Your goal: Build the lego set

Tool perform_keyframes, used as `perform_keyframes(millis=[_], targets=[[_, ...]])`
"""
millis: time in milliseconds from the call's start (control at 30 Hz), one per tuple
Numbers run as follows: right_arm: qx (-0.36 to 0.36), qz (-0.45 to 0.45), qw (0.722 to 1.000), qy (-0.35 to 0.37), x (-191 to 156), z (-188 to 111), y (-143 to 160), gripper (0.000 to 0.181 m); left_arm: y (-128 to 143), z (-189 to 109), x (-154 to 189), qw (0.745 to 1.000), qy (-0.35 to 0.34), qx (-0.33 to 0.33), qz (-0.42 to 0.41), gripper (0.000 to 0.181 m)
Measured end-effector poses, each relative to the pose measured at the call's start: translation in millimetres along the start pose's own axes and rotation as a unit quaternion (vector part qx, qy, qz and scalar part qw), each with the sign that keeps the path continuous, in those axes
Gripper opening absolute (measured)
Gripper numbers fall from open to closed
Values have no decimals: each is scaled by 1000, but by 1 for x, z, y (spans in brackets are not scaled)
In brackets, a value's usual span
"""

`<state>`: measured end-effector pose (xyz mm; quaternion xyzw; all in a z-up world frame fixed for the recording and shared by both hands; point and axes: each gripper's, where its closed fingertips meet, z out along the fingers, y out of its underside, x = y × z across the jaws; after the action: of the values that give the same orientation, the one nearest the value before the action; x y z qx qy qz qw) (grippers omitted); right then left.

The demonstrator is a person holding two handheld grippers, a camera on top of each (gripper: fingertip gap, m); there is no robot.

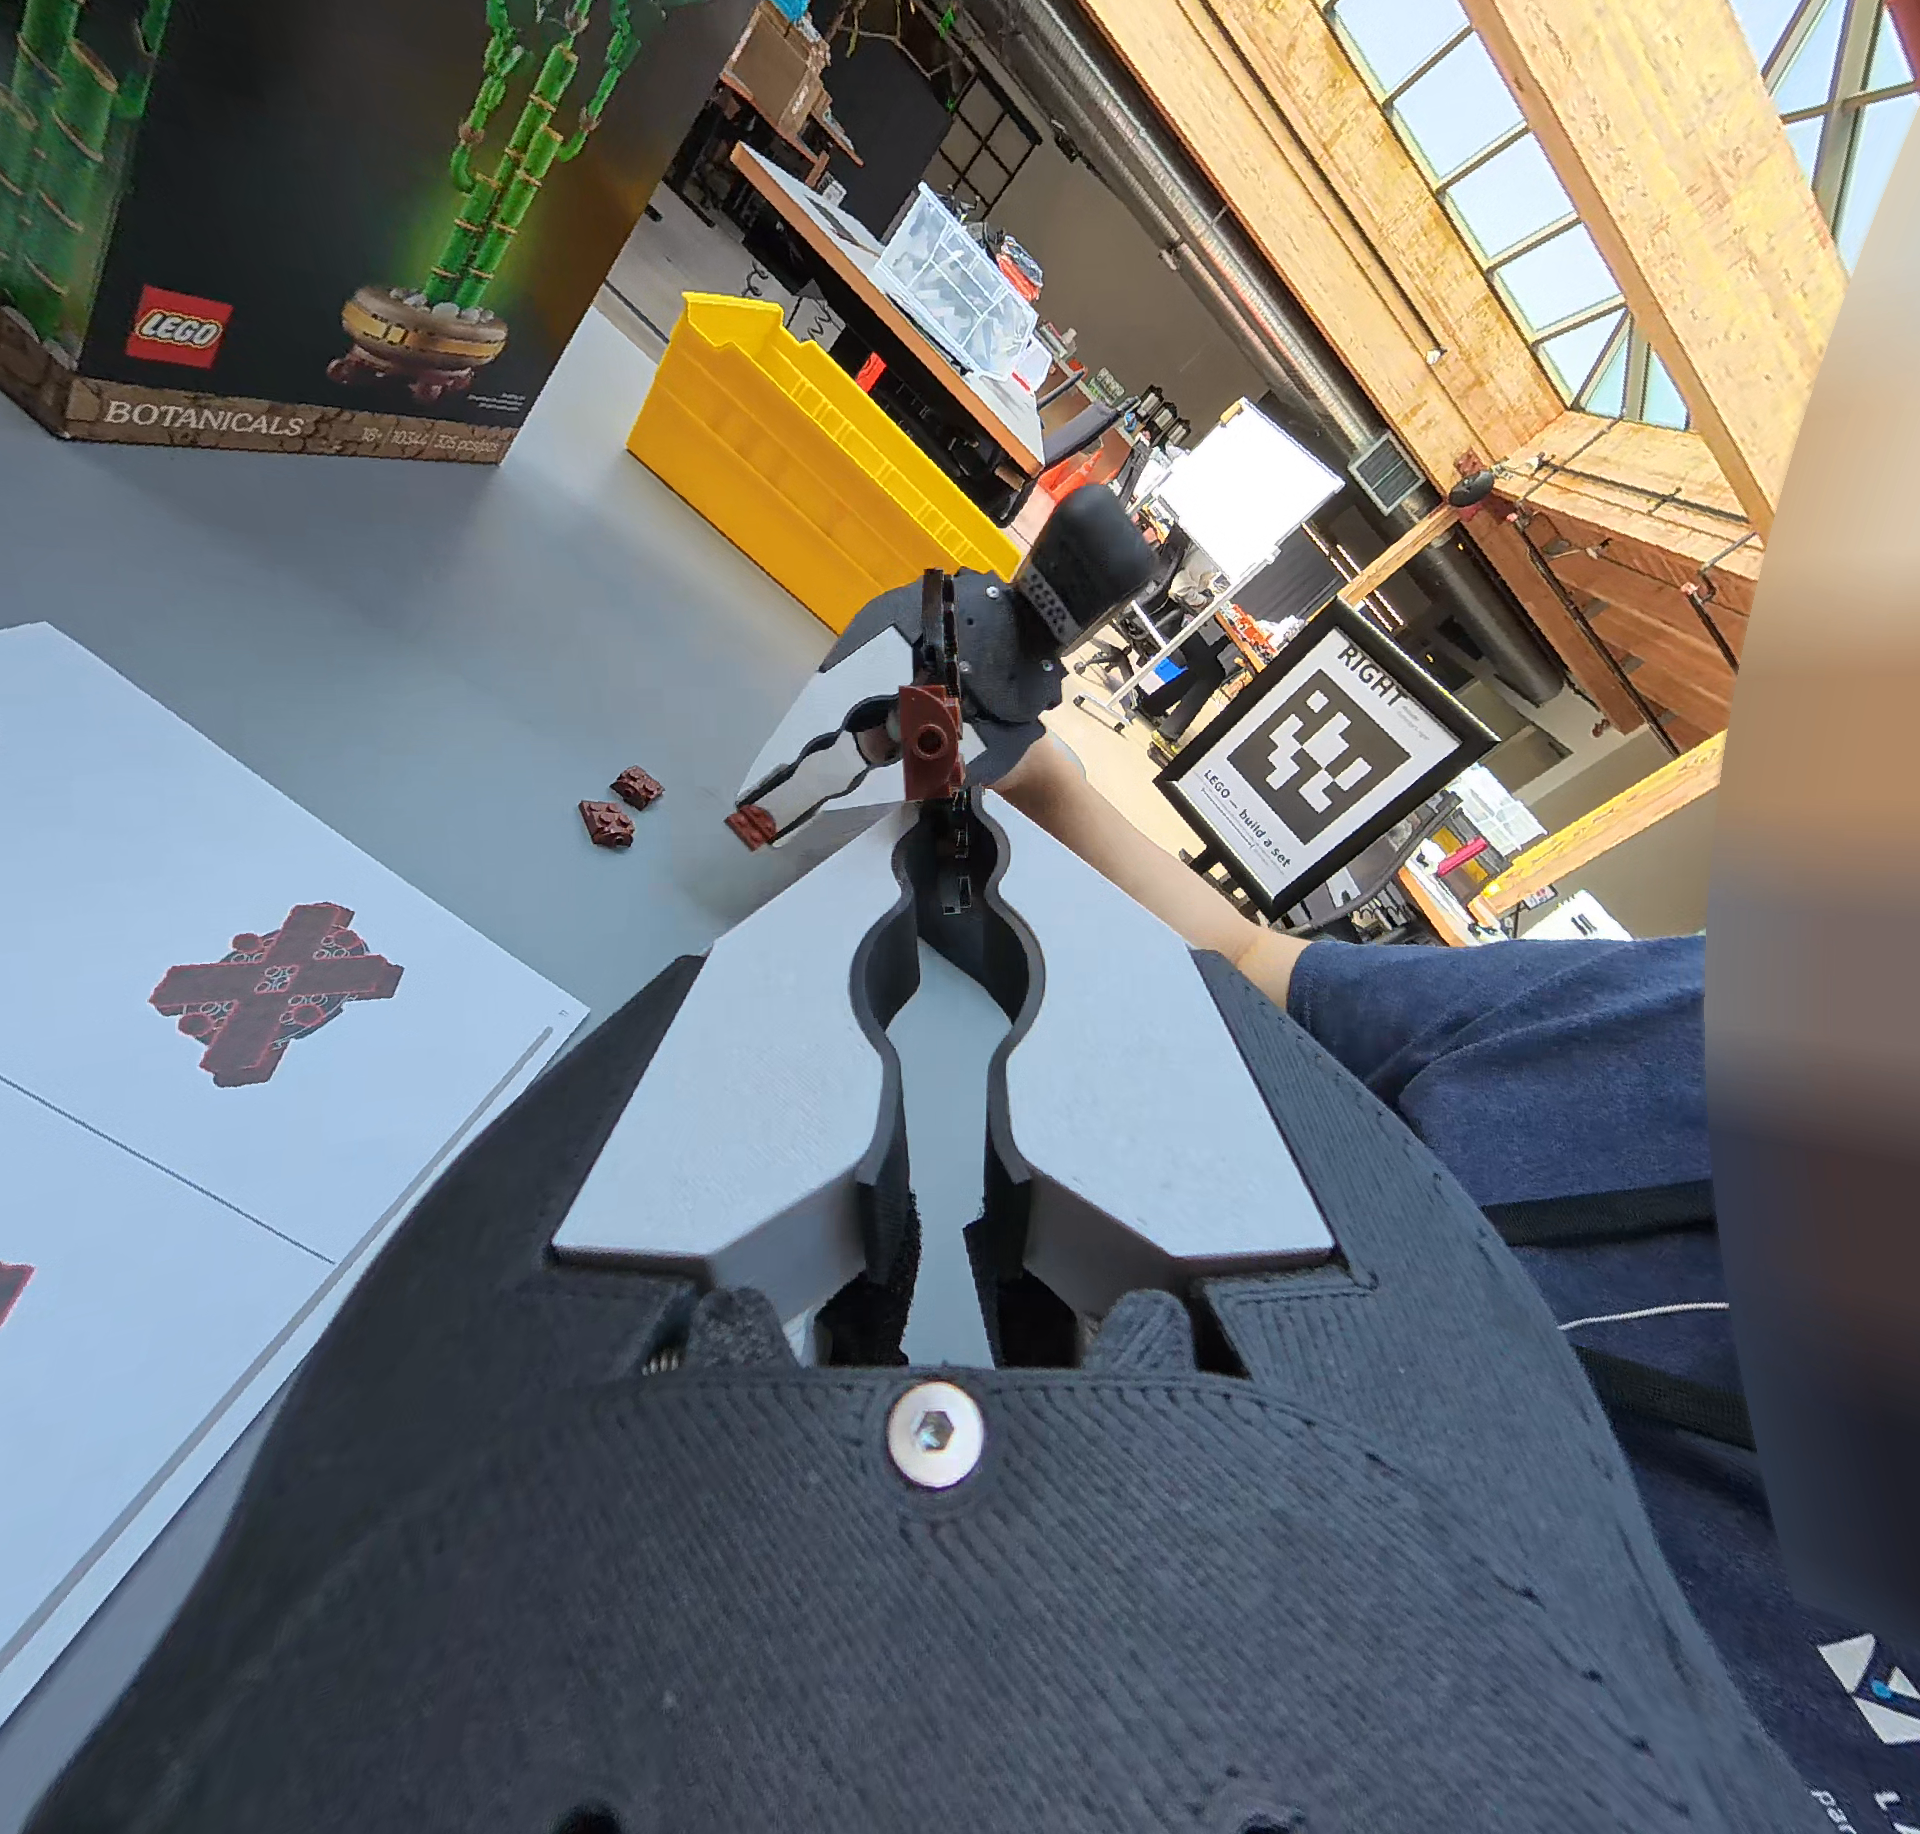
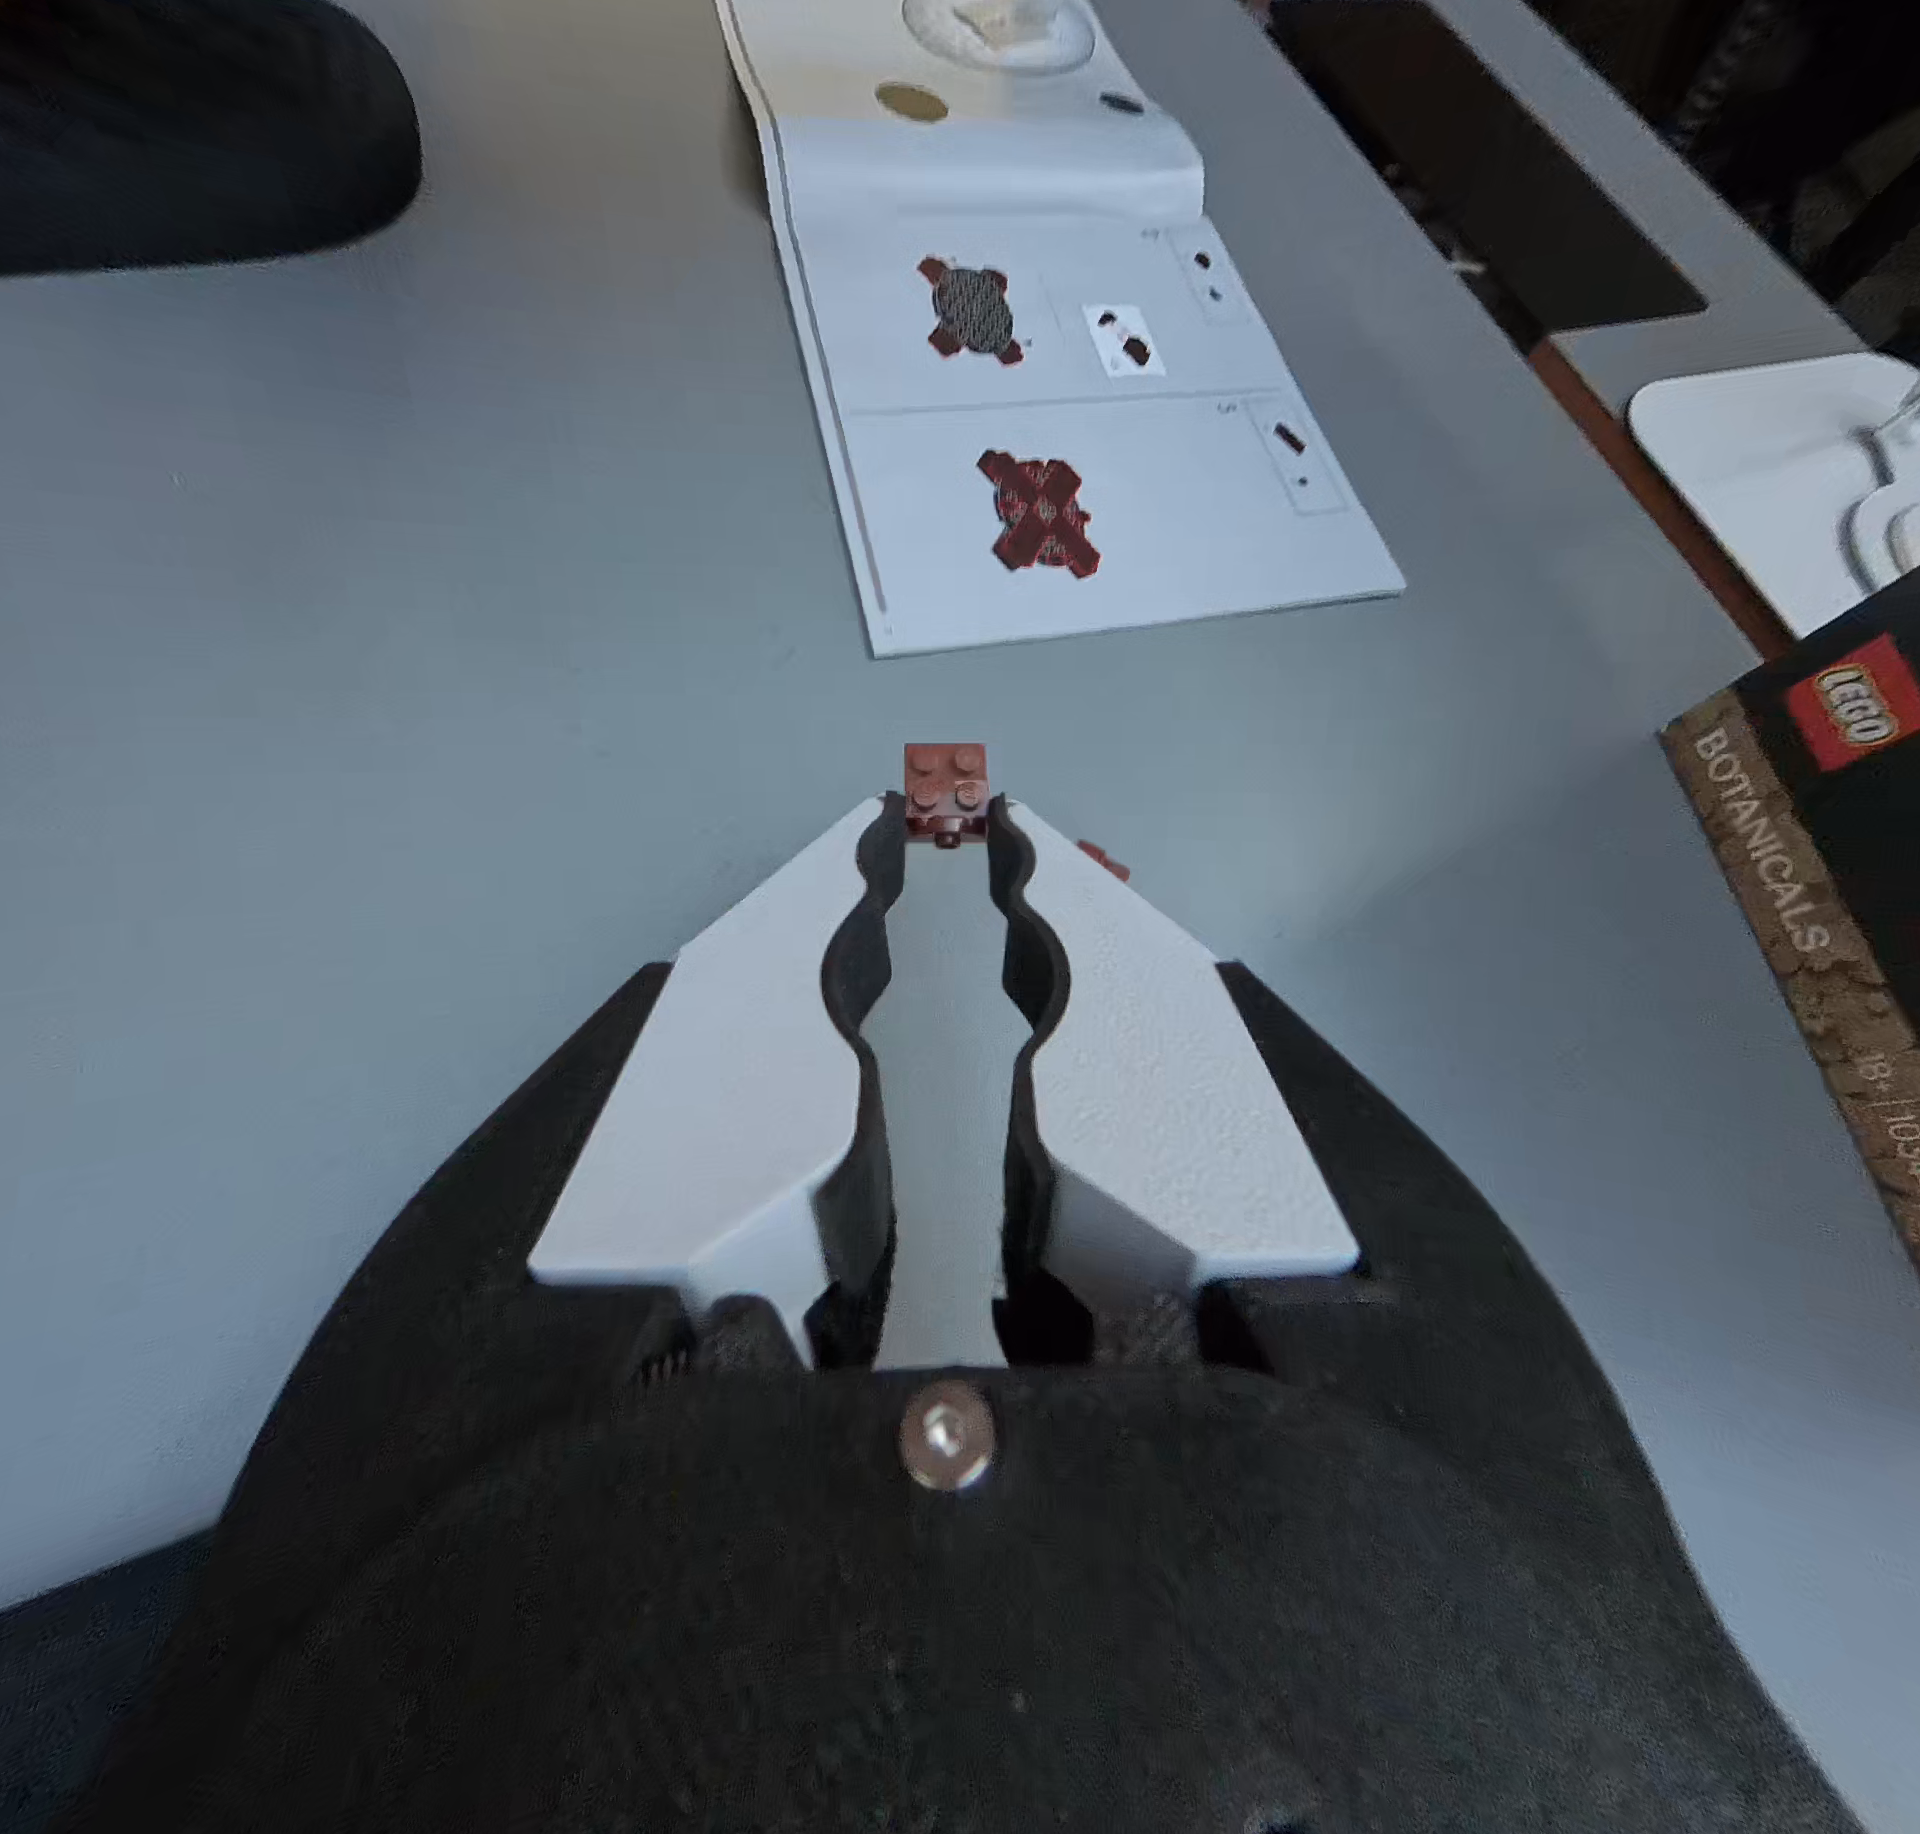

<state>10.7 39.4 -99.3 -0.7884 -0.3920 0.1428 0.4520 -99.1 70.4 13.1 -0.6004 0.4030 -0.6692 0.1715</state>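
Observation:
My left gripper (image 1: pixel 943 816) is shut on a thin dark plate assembly (image 1: pixel 950 875), seen edge-on, with a reddish-brown brick (image 1: pixel 930 740) fixed to its side. It holds the assembly above the grey table (image 1: pixel 416 641). My right gripper (image 2: pixel 943 810) is shut on a small reddish-brown studded brick (image 2: pixel 943 792), low over the table. In the left wrist view it (image 1: pixel 767 814) points down-left just past my left fingertips, with the brick (image 1: pixel 748 828) at its tip. Two loose brown pieces (image 1: pixel 620 805) lie on the table beyond it. One brown piece (image 2: pixel 1101 857) shows beside my right finger.
The open instruction booklet (image 2: pixel 1039 413) (image 1: pixel 156 901) lies flat on the table. The set's dark box (image 1: pixel 291 174) (image 2: pixel 1829 849) stands at the table edge. There are also a yellow bin (image 1: pixel 790 465), a framed marker sign (image 1: pixel 1320 756), a person's navy sleeve (image 1: pixel 1507 1057) and a white tray (image 2: pixel 1766 465). One gripper's finger ends stand about 15 cm off the other's.

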Motion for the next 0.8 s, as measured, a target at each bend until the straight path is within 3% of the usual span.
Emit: perform_keyframes(millis=[100,233,400,800], targets=[[71,-11,996,47,0,-12,-57,15,-1,1,0,1000,11,10,-20,2],[57,-49,990,121,1,-4,-87,15,0,3,-2,998,26,23,-52,2],[41,-55,982,176,-1,9,-99,15,1,4,-11,997,14,35,-67,2],[53,-76,977,191,-12,16,-104,15,10,11,-25,996,-5,33,-79,2]])
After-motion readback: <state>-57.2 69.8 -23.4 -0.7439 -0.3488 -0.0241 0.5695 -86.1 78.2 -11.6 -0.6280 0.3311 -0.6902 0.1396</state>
